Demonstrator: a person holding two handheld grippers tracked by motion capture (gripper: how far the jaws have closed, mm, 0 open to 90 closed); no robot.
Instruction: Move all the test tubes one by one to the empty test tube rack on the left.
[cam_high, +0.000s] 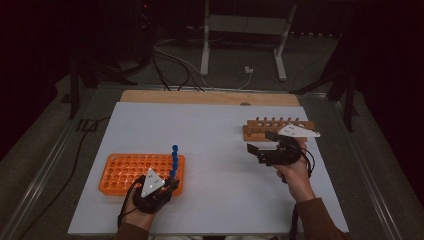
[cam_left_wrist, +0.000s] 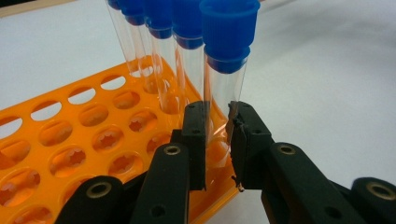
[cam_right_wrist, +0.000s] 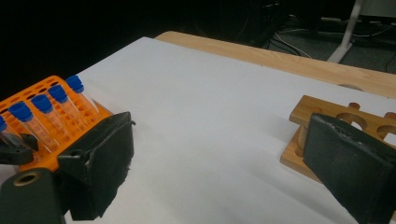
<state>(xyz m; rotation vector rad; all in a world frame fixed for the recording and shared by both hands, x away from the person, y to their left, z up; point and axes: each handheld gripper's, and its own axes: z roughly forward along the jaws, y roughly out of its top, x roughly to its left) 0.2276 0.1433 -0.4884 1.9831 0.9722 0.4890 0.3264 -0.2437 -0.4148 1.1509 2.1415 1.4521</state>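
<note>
No writing was legible. The left gripper (cam_left_wrist: 217, 144) clamped the nearest blue-capped tube (cam_left_wrist: 224, 88), upright at the orange rack's (cam_left_wrist: 70, 140) 3 o'clock edge; the right gripper (cam_right_wrist: 219, 172) gaped wide, empty.

The clear tube (cam_left_wrist: 219, 93) with a blue cap stands upright in the orange rack's (cam_left_wrist: 70, 140) corner hole; nearest of a row of capped tubes; pinched low down.
</note>
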